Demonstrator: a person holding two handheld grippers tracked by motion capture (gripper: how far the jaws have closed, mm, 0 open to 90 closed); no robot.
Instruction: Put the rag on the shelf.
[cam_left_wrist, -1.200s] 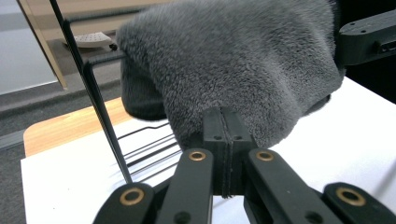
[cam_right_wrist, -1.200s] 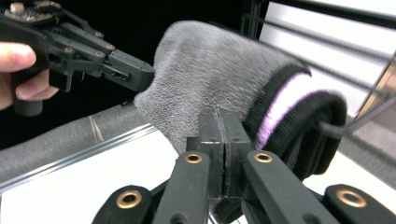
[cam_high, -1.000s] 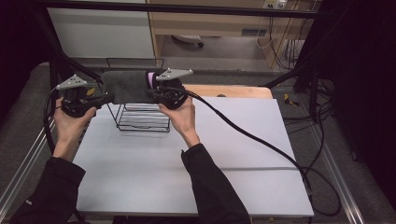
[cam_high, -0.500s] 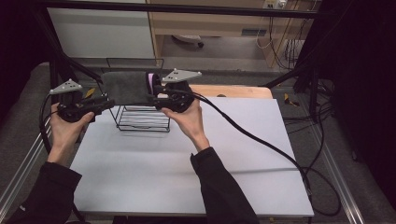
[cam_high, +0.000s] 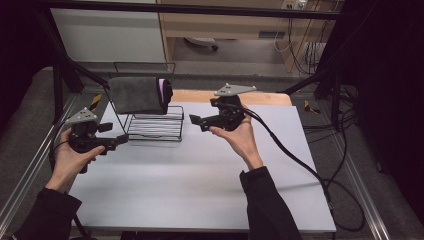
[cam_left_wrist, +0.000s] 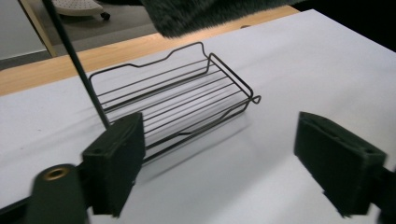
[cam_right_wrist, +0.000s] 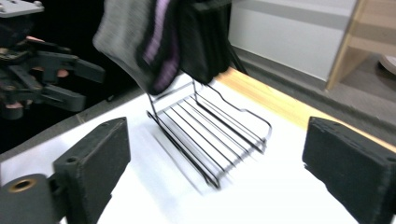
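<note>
Grey folded towel (cam_high: 136, 94) draped over black wire rack (cam_high: 154, 125) near white worktop's (cam_high: 200, 175) far-left corner. Left hand-held gripper (cam_high: 120, 140) and right hand-held gripper (cam_high: 196, 121) both wide open (nothing held), hovering either side.

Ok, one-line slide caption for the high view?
Both open tools, left and right, flank a wire rack draped with a grey towel.

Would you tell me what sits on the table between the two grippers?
In the high view, the wire rack with the grey cloth hung over its top bar stands between the left gripper and the right gripper.
</note>
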